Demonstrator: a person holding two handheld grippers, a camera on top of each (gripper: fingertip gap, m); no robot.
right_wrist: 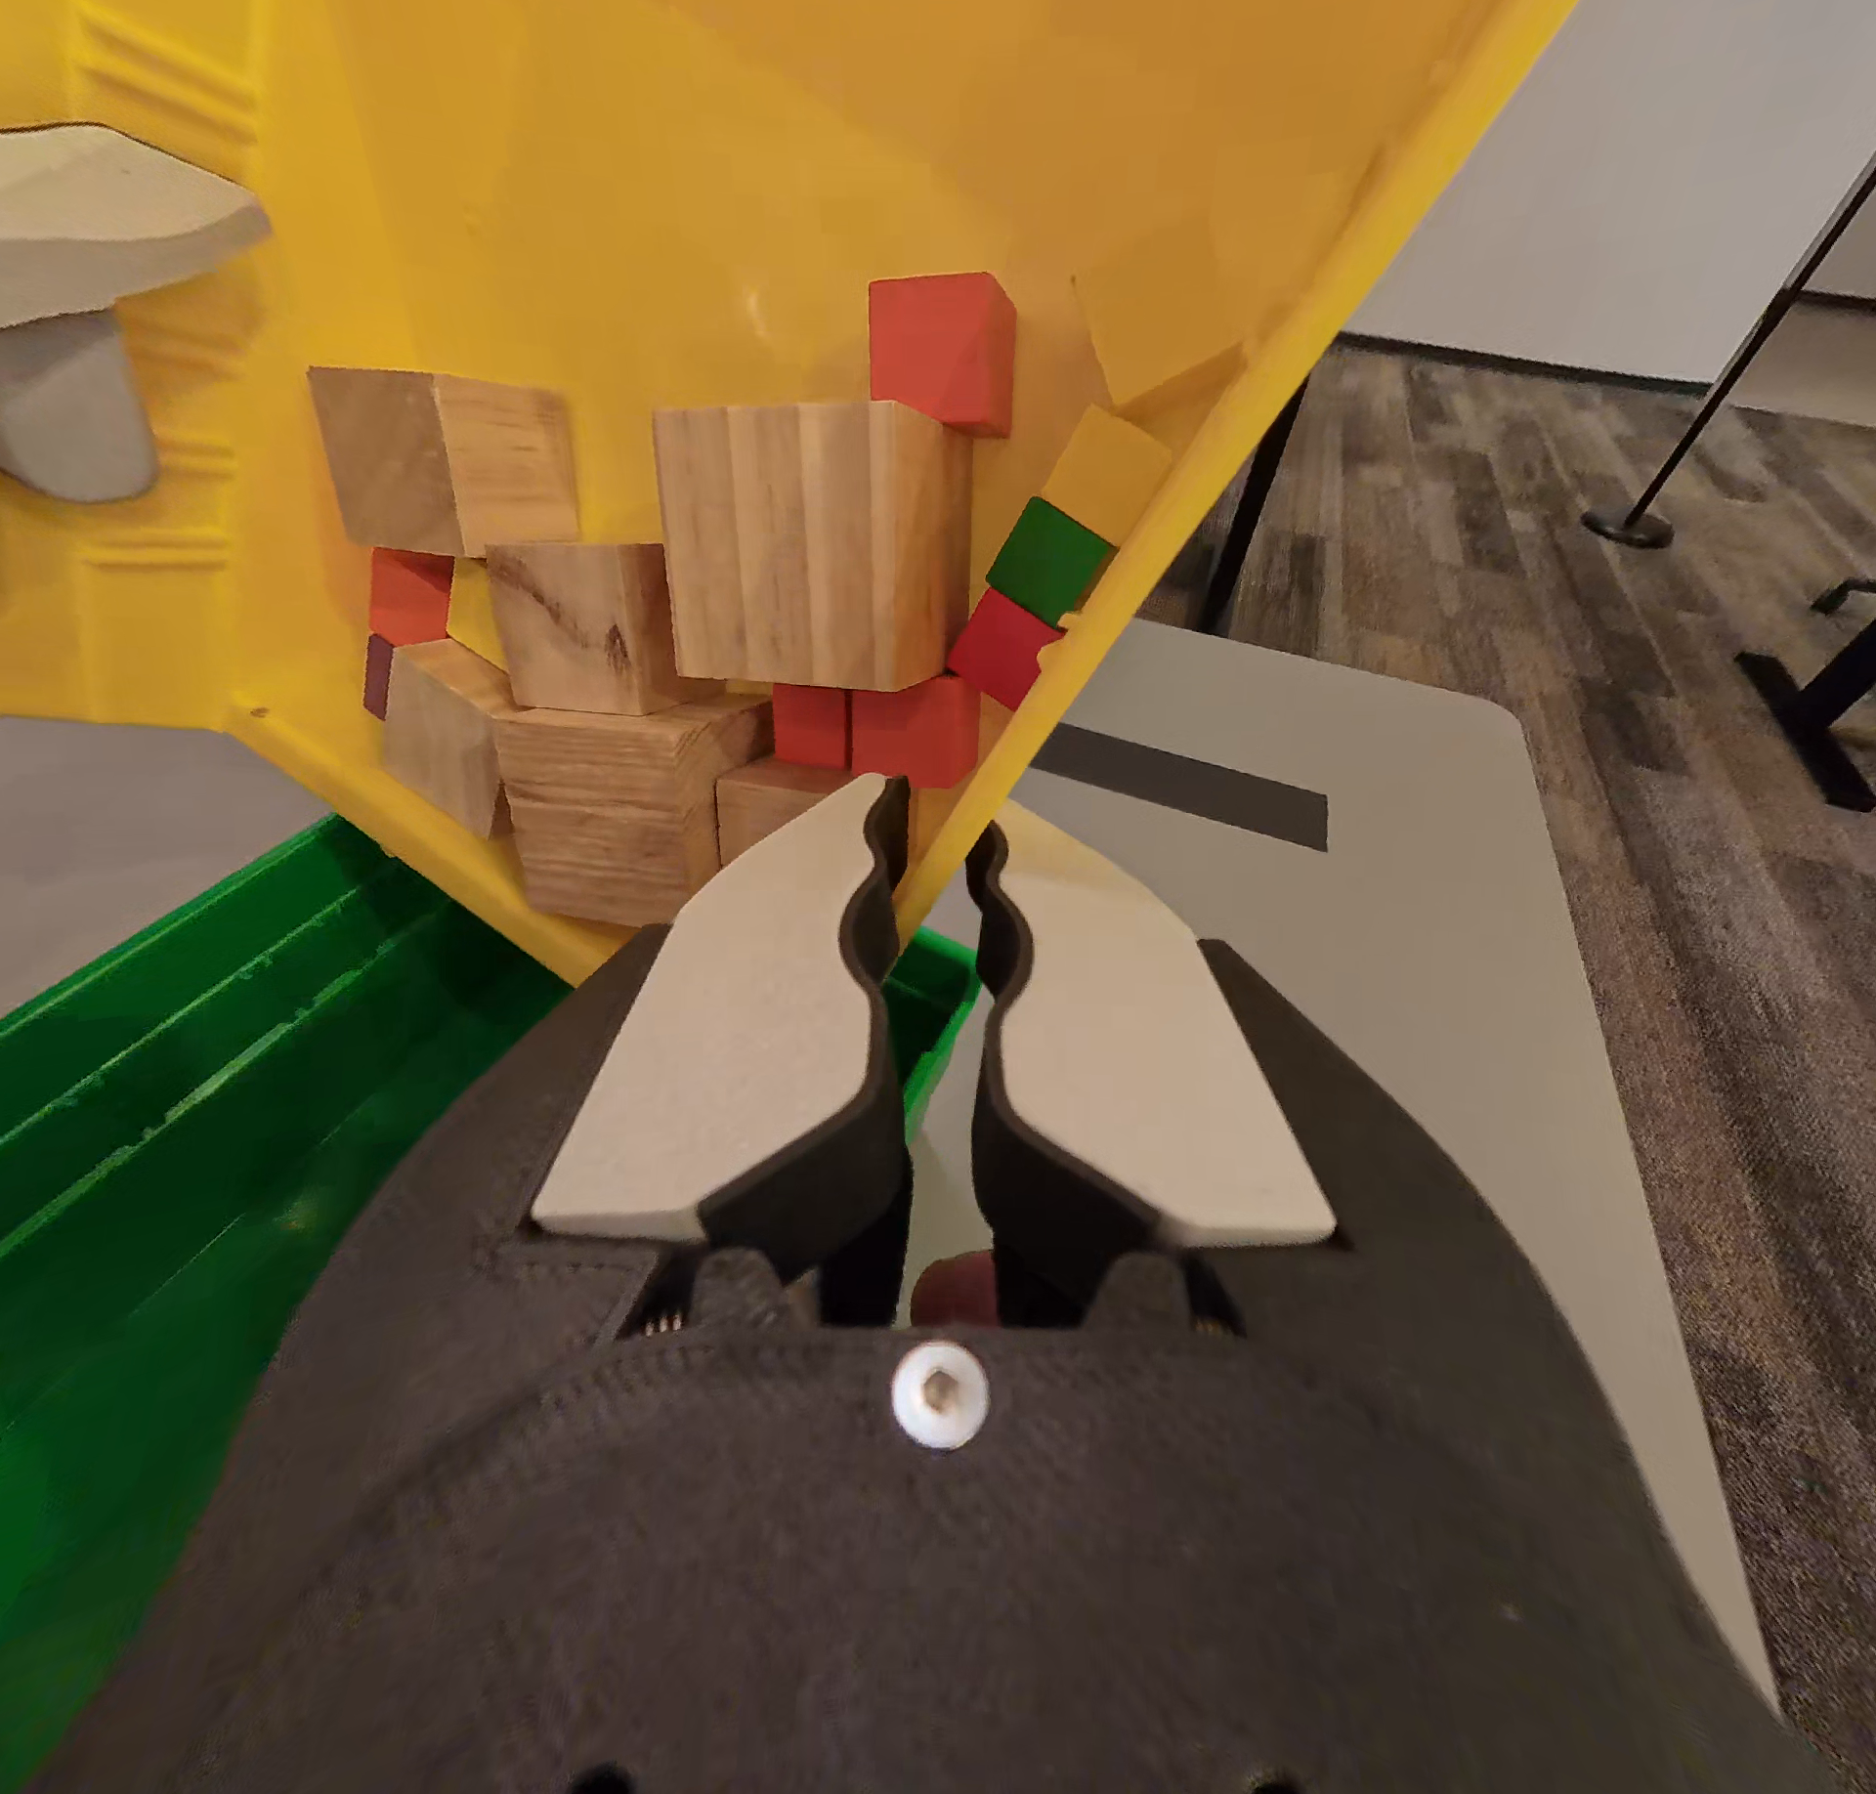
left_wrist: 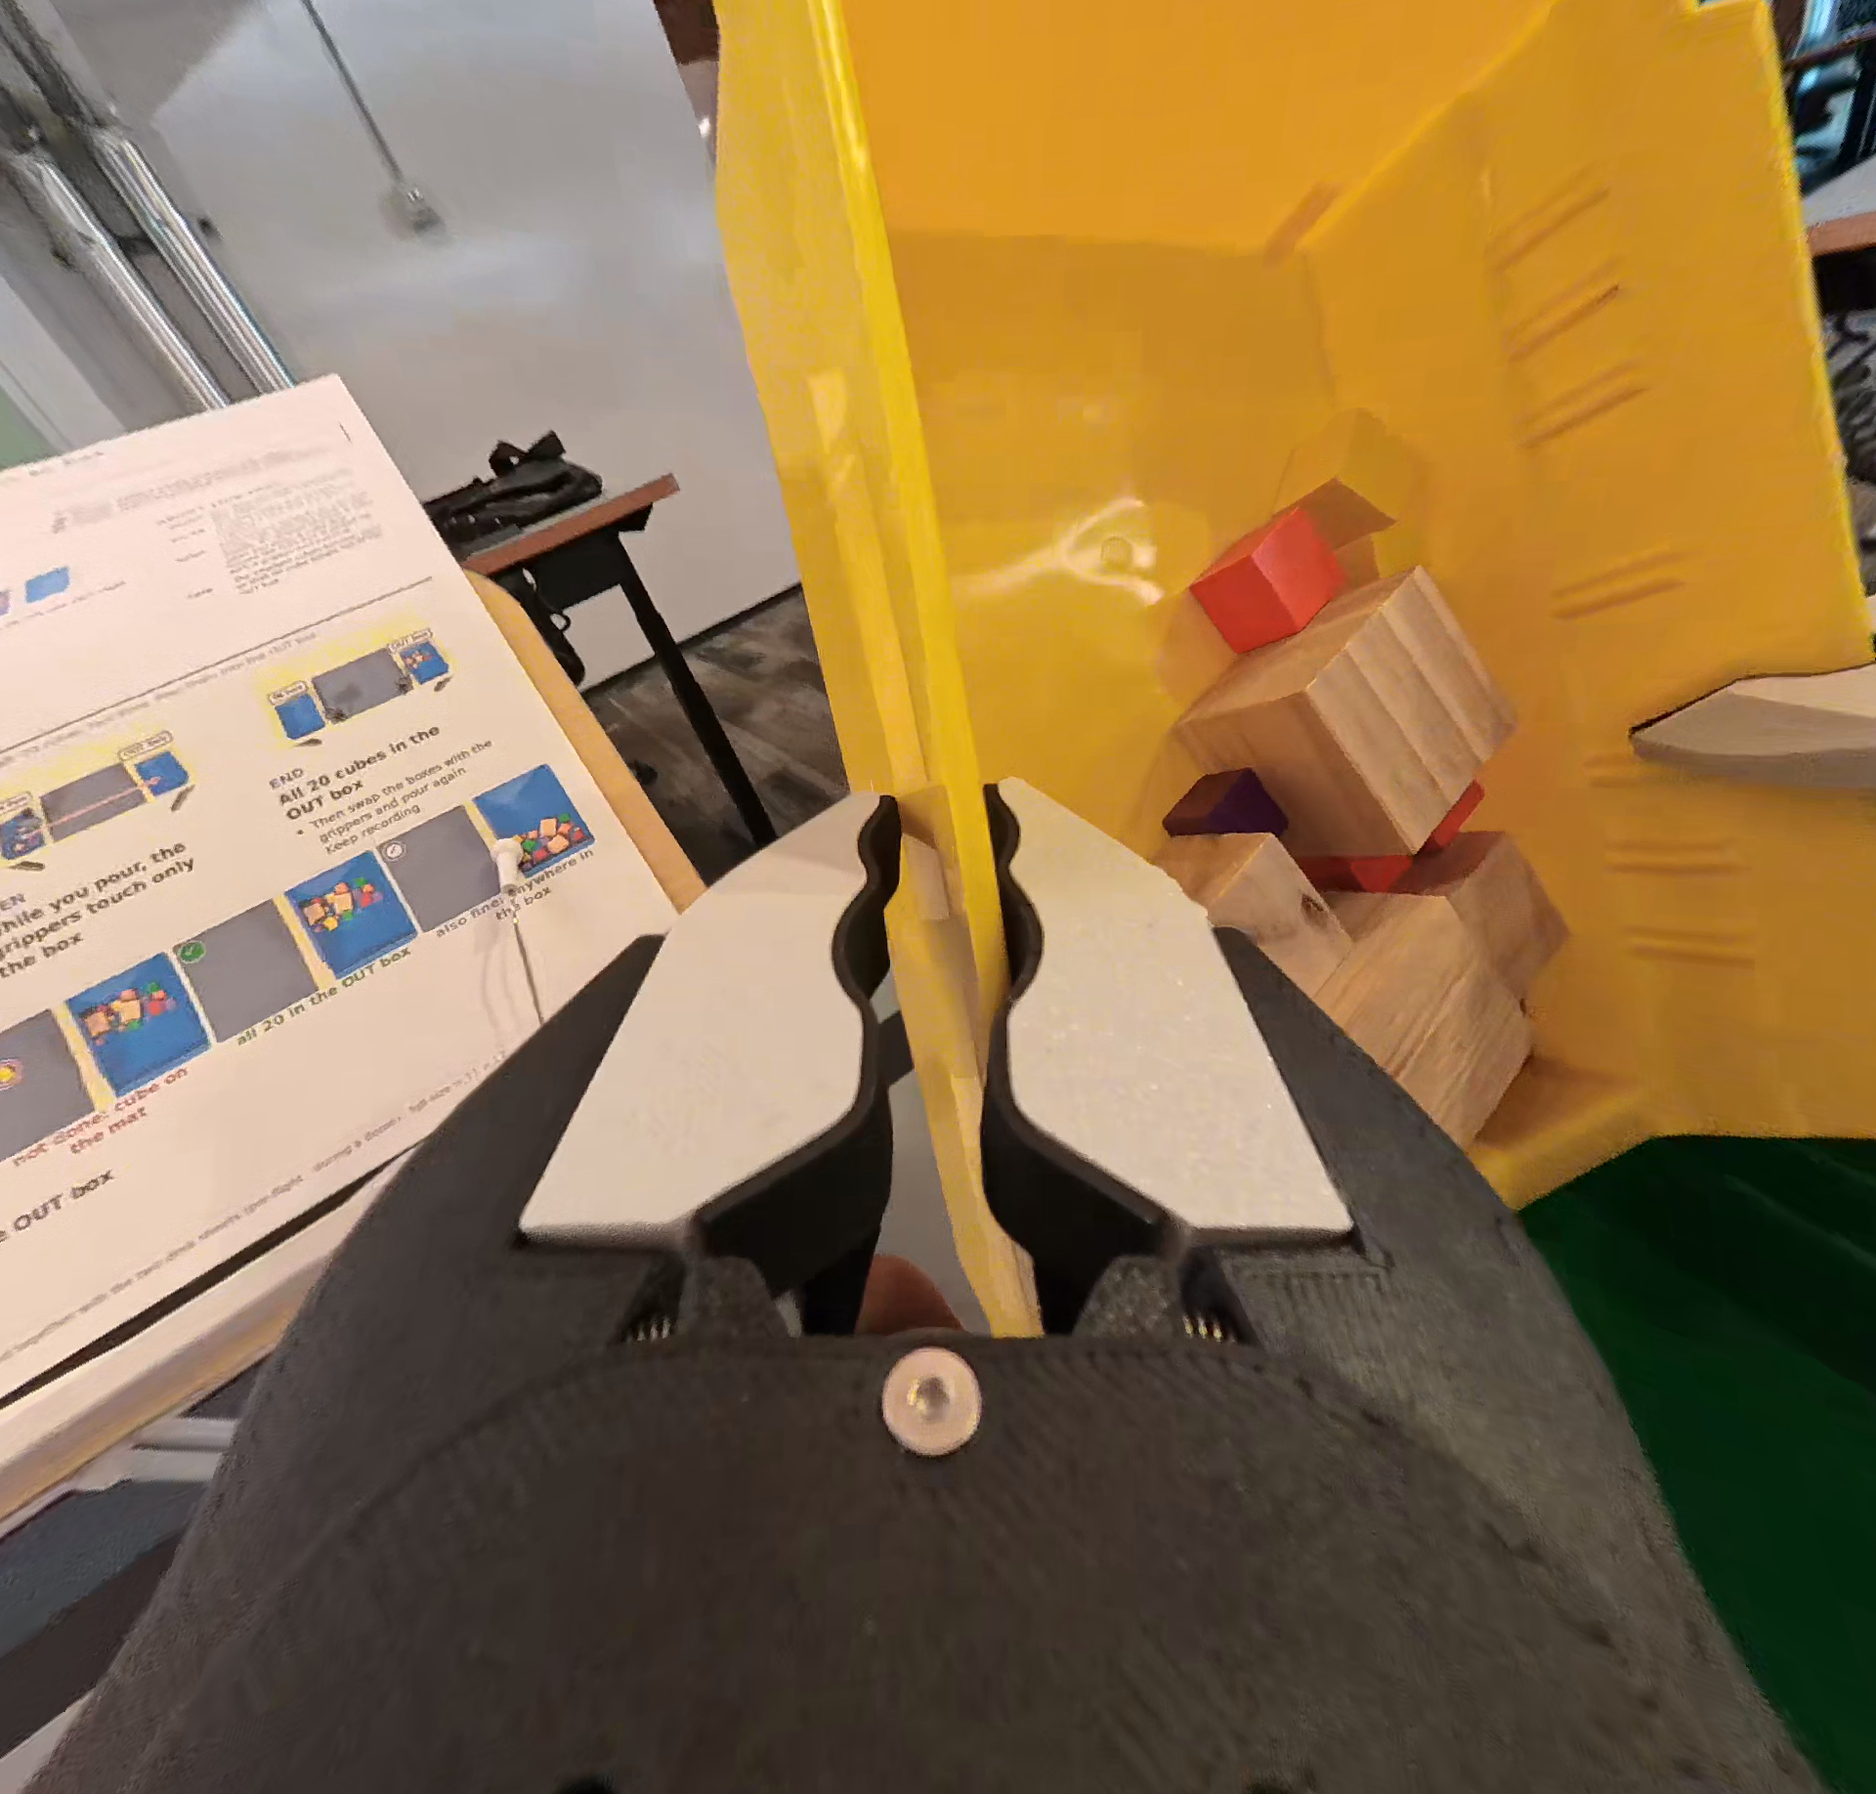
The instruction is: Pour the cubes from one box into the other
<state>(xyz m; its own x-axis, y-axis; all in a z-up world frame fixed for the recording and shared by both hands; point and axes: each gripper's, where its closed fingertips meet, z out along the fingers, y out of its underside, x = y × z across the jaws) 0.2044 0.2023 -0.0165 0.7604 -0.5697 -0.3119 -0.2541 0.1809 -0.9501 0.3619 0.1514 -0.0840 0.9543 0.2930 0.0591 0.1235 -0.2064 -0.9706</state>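
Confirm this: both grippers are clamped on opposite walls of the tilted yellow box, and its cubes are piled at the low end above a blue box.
One detail is wrong: the box underneath is green, not blue. The right wrist view shows the green box below the tilted yellow box, cubes piled at its low end. The left gripper and right gripper both clamp its walls.

Probably office, desks (left_wrist: pixel 568 527), wood-look floor (right_wrist: pixel 1472 527)

A white printed instruction sheet (left_wrist: pixel 223 781) with small colour pictures bears the only readable writing.
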